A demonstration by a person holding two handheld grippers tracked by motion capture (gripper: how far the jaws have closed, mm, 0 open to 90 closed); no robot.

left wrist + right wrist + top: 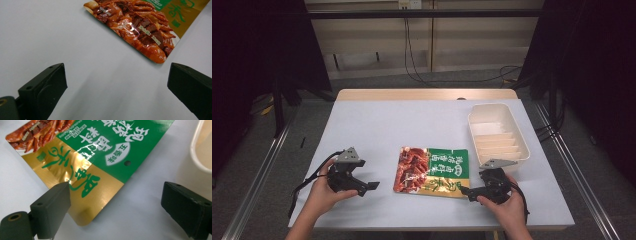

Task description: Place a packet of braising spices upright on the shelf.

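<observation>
With both the left tongs (371, 186) and right tongs (463, 190) wide open and empty at mid-frame, the flat snack packet (432, 171) could slide across the smooth counter (377, 125) instead of lifting.

I'm working in what looks like a lab recording booth: black curtains (257, 45) flank the white table (377, 125), metal floor rails (257, 175) and loose cables (422, 75) run behind its far edge
</observation>
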